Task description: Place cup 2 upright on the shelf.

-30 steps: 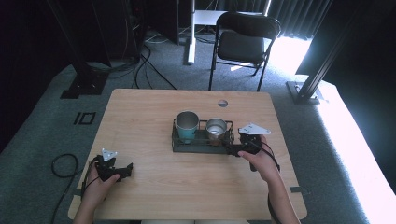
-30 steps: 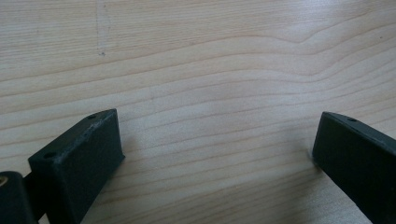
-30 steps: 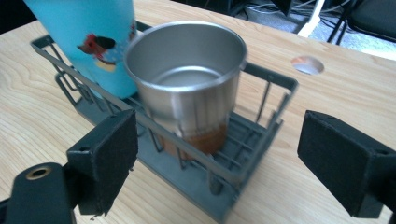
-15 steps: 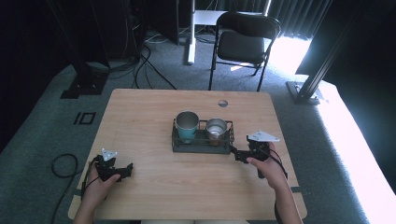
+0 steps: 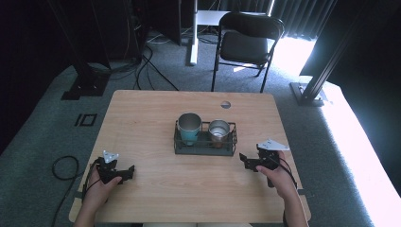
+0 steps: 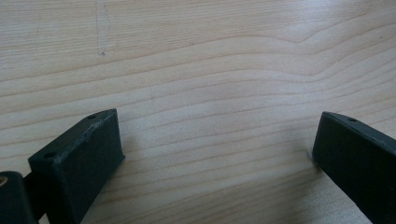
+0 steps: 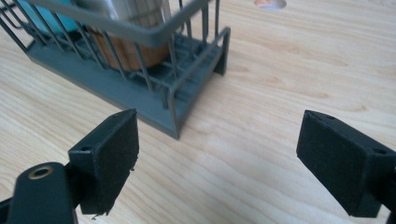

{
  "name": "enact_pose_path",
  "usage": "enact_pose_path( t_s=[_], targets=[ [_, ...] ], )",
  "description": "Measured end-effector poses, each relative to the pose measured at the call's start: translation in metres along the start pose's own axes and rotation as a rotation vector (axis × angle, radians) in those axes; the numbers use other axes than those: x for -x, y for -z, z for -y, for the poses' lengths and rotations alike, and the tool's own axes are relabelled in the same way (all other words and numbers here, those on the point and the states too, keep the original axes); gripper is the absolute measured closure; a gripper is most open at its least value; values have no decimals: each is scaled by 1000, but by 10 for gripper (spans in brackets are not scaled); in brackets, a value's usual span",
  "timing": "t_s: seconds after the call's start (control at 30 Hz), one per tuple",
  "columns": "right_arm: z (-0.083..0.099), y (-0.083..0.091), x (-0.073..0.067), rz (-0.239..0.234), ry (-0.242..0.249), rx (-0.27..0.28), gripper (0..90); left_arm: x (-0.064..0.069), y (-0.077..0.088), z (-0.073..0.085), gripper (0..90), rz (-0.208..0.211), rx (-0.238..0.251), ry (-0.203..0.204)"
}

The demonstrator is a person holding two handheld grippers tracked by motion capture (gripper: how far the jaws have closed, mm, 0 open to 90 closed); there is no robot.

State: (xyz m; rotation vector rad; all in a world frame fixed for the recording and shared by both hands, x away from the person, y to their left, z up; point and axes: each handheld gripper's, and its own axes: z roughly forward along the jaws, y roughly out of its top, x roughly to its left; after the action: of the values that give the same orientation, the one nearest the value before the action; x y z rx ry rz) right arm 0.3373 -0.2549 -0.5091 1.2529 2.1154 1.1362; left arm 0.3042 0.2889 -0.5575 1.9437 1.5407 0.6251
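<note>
A dark wire rack point(image 5: 204, 145) stands mid-table and holds a teal steel tumbler point(image 5: 189, 127) on its left and a smaller brown-sided steel cup point(image 5: 219, 132) on its right. My right gripper point(image 5: 244, 161) rests low on the table just right of the rack, open, nothing between its jaws. In the right gripper view point(image 7: 217, 163) the rack's corner point(image 7: 176, 122) and the brown cup point(image 7: 126, 46) lie close ahead to the left. My left gripper point(image 5: 128, 172) sits at the near left of the table, open over bare wood point(image 6: 210, 93).
A round cable hole point(image 5: 225, 104) is in the table's far right part. A black folding chair point(image 5: 246, 42) stands behind the table. Cables point(image 5: 61, 165) lie on the floor at the left. Metal stands point(image 5: 312, 90) flank the table.
My right gripper has drawn back from the rack's right end toward the near right and settled lower on the table. The left gripper has stayed put.
</note>
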Motion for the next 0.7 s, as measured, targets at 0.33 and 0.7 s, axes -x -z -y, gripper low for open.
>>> enact_pose_path(
  t_s=[0.33,0.7],
  targets=[
    [18,4,7,17,-1,-28,127,0,0,0,22,0,0,0],
    [37,10,11,38,-14,-71,125,0,0,0,22,0,0,0]
  ],
)
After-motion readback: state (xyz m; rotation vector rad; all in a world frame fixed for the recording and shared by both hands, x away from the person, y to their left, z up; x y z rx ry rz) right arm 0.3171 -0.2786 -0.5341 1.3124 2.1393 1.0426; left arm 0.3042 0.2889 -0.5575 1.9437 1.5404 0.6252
